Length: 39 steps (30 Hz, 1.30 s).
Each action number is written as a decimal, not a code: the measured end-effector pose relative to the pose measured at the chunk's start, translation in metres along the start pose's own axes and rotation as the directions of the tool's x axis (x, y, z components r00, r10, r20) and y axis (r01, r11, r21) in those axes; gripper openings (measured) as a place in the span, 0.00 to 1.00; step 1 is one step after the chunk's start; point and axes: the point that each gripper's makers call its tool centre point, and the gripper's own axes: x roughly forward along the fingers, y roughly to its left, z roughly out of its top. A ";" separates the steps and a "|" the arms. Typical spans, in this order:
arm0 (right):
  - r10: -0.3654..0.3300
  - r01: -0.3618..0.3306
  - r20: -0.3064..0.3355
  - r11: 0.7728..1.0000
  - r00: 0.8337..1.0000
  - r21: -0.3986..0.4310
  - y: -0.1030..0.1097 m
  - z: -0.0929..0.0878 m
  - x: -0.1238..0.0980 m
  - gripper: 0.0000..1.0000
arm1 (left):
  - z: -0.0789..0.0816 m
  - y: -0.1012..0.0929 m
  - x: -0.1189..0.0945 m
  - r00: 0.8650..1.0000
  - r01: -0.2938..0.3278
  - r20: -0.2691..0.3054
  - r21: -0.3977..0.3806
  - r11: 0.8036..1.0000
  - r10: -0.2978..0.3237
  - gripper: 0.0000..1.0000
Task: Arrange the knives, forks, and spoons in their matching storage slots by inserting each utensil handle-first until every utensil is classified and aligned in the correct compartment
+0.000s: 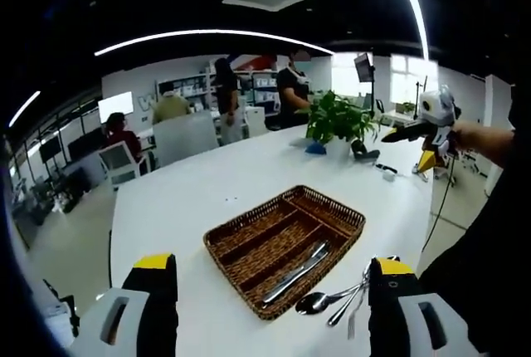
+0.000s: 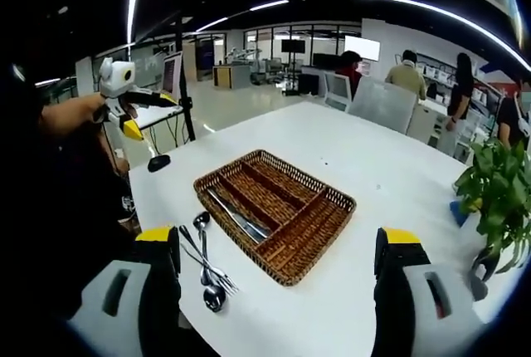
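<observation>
A brown wicker cutlery tray (image 1: pixel 249 214) with long compartments lies on the white table (image 1: pixel 182 199). Two knives (image 1: pixel 300 270) lie in its near-right compartment. Spoons (image 1: pixel 314 302) and forks (image 1: pixel 353 317) lie loose on the table just outside that side. My left gripper (image 1: pixel 270 264) is open, its jaws spread wide on either side of the tray's near end. In the right gripper view the tray (image 2: pixel 309 179) holds the knives (image 2: pixel 238 216), and the spoons and forks (image 2: pixel 205 259) lie to its left. My right gripper (image 2: pixel 279 238) is open above the tray's near edge and holds nothing.
A potted plant (image 1: pixel 336 120) stands at the table's far end, with small dark items beside it. The table edge runs close to the loose cutlery. Several people stand or sit by chairs (image 2: pixel 382 104) and desks beyond. Each gripper appears hand-held in the other's view.
</observation>
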 end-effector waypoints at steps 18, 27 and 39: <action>0.063 -0.066 -0.029 0.993 0.998 -0.098 0.011 0.001 0.008 0.99 | 0.004 0.004 -0.006 0.999 -0.031 0.007 -0.002 1.000 0.031 1.00; 0.148 -0.160 -0.071 0.964 0.986 -0.211 0.033 -0.002 0.018 0.95 | -0.002 0.002 -0.005 1.000 -0.010 -0.025 0.031 0.999 0.011 1.00; 0.314 -0.347 -0.154 0.890 0.937 -0.295 0.076 -0.006 0.039 0.84 | 0.005 -0.005 -0.010 0.998 0.031 -0.056 0.096 0.995 -0.026 1.00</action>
